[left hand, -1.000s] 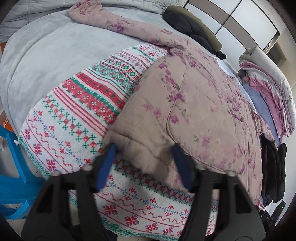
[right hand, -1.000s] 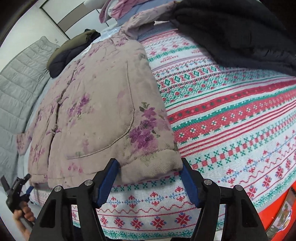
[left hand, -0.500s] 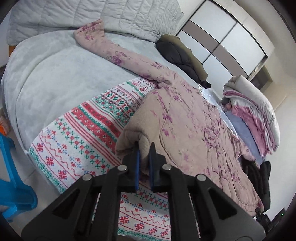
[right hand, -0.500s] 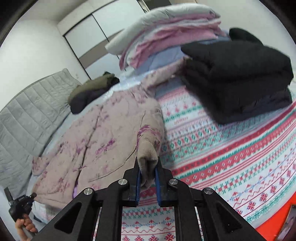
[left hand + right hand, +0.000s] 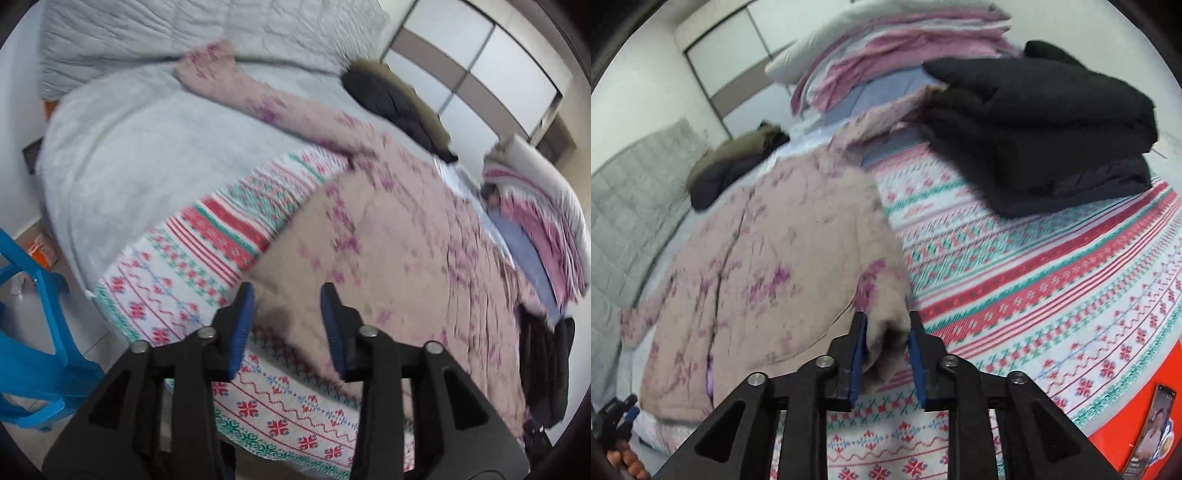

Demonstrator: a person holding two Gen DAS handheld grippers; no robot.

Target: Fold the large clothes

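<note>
Across the middle of both frames, the floral padded jacket (image 5: pixel 388 221) lies spread on the patterned bedspread (image 5: pixel 207 251). Both grippers' jaws have just been opening: the left gripper (image 5: pixel 286 325) stands apart over the hem (gripping nothing), while the right gripper (image 5: pixel 886 354) has a bunched hem corner between its fingers (image 5: pixel 857 354), touching the left finger only.

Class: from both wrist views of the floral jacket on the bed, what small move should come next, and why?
Probably close both tools on the hem. The left tool has just been opening, its pads clear of the floral jacket; the right tool has been opening too, the hem corner loose between its pads. The jacket lies spread out, unfolded.
</note>
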